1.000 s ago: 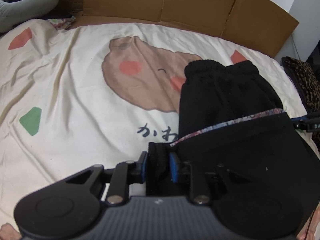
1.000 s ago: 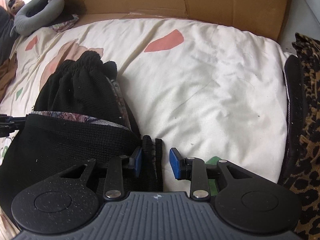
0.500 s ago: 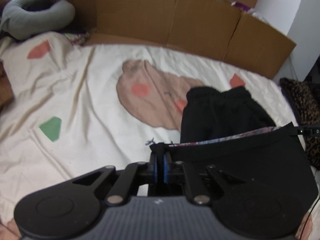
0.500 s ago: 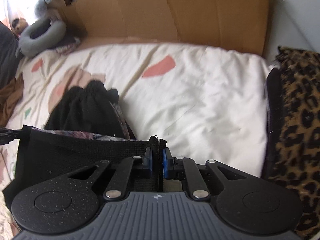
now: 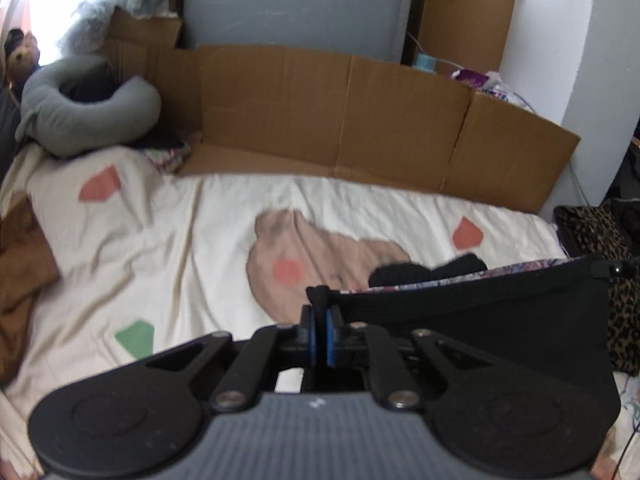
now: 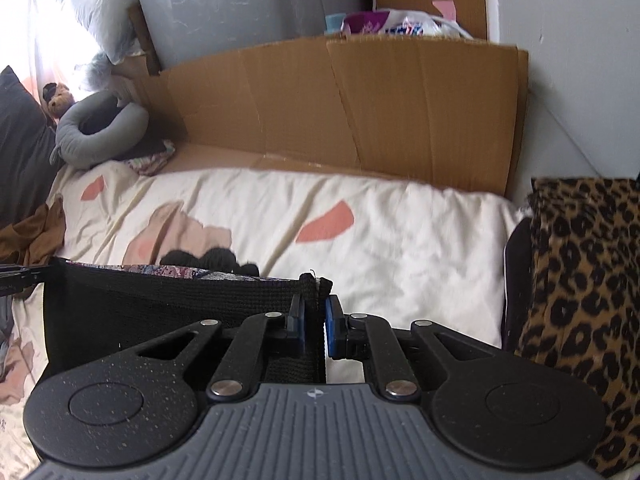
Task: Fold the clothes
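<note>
Two grippers hold up a black garment by its top band.

The left gripper [image 5: 319, 330] and right gripper [image 6: 314, 326] are each pinched tight on a corner of the black garment [image 5: 500, 320], stretched above the bed sheet [image 5: 200, 240]. A corner could slip if they pull apart too hard. The leopard cloth [image 6: 580, 280] lies just beside, the cardboard [image 6: 360, 112] behind, and a brown cloth [image 5: 20, 264] left.

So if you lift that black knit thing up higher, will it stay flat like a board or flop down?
Probably flop. The black garment only looks straight along the edge stretched between the left gripper and right gripper; its far end lies bunched on the bedsheet. The ribbed knit likely stretches too.
</note>
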{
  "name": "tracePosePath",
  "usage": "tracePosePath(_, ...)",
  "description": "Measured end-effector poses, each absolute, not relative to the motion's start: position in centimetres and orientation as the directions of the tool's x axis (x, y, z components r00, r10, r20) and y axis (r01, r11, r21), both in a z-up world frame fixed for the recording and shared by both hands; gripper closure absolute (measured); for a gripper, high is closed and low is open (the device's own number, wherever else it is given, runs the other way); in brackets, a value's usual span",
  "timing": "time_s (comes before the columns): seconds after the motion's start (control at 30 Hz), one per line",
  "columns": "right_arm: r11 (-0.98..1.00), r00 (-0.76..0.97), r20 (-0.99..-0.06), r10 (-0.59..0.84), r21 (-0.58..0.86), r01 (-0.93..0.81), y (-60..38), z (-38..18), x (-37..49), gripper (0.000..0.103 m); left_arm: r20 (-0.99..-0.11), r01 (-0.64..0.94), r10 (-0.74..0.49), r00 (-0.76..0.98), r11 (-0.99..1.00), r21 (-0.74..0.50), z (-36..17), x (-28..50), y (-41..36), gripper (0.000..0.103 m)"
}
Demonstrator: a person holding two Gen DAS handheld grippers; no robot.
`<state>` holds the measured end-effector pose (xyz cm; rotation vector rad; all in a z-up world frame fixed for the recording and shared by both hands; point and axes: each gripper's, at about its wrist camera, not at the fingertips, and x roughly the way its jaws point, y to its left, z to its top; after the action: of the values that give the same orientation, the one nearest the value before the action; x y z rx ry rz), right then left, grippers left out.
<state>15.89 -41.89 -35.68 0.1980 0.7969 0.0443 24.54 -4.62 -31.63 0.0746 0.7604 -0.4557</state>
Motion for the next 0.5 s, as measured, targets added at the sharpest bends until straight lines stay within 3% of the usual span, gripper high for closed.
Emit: tracePosePath(0.5, 0.989, 0.666, -0.744, 0.045, 0.127, 0.074, -42.2, -36.0, 20.1, 0.095, -0.716, 0.413, -0.350, 0.604, 0.906, -0.094, -34.1, 29.7, -7.1, 0.098)
